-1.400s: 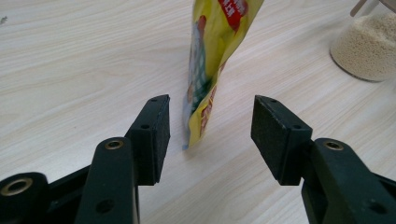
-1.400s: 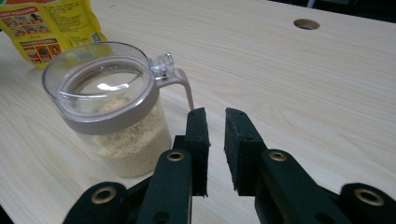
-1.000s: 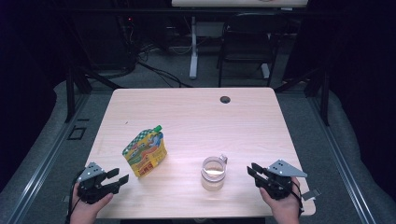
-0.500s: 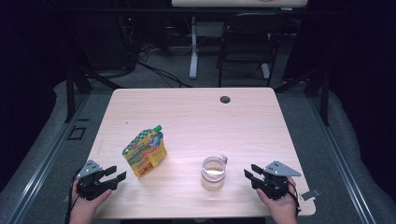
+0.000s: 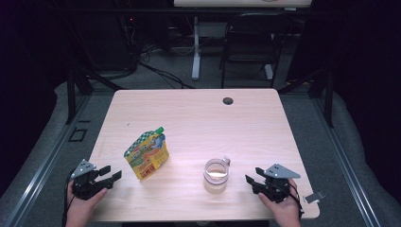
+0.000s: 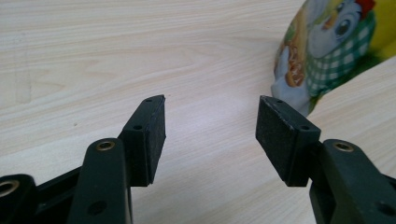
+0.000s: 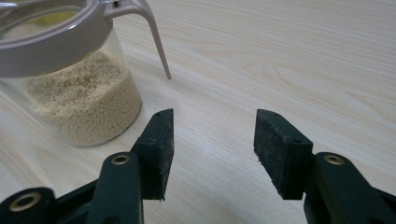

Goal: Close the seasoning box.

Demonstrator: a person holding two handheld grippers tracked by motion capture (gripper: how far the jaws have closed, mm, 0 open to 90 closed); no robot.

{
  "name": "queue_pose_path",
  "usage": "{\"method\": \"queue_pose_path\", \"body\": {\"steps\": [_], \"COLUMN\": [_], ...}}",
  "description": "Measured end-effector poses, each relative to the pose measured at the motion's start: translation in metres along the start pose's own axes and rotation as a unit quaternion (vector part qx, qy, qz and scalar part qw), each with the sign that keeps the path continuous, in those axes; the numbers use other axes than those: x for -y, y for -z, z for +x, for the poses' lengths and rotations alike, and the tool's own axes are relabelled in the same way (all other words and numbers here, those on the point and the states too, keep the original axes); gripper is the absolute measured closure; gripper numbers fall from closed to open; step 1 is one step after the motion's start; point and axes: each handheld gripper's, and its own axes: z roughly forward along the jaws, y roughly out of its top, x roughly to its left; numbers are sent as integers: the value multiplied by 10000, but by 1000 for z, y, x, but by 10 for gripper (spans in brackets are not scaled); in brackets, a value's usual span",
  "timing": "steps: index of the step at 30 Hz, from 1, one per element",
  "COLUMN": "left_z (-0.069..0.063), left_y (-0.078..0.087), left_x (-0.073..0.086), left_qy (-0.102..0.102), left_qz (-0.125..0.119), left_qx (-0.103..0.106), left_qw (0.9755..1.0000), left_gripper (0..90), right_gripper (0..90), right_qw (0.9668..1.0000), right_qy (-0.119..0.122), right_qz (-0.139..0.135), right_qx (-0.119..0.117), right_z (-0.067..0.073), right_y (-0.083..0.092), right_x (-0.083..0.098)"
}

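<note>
High view: pouch (image 5: 147,153) beside jar (image 5: 216,175).

Glossy printed pouch (image 5: 147,154), clear-plastic jar (image 5: 216,176)

I can read no words, brand names or numbers anywhere. My pouch (image 5: 146,154) carries only a cartoon bird in a green checked scarf, its lettering too small to make out.

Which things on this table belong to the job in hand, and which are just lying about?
In the job:
pouch
jar of grains
left gripper, open
right gripper, open

Lying about:
black grommet
small clip at the table edge
</note>
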Motion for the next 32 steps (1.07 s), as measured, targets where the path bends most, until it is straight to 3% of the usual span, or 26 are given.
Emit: {"method": "queue_pose_path", "body": {"steps": [8, 13, 17, 22, 28, 32], "left_z": [6, 4, 1, 1, 3, 4], "left_y": [-5, -7, -9, -9, -8, -6], "left_x": [0, -3, -4, -3, -4, -4], "left_qy": [121, 39, -39, -61, 44, -70], "left_qz": [12, 24, 47, 58, -111, -155], "left_qx": [-103, -24, 4, 6, 8, 0], "left_qw": [9999, 10000, 10000, 10000, 9999, 9999], "left_gripper": [399, 390, 390, 389, 386, 386], "right_gripper": [408, 386, 387, 382, 358, 356], "right_qw": [10000, 9999, 9999, 9999, 9999, 9996], "right_qy": [80, 91, -92, -64, -34, -79], "right_qz": [-6, 37, 50, 59, 8, -4], "right_qx": [47, 100, 12, 81, 143, 263], "right_z": [-2, -6, -10, -11, -10, -13], "right_y": [1, 1, 0, -2, 0, 2], "right_x": [1, 3, 4, 3, 3, 4]}}
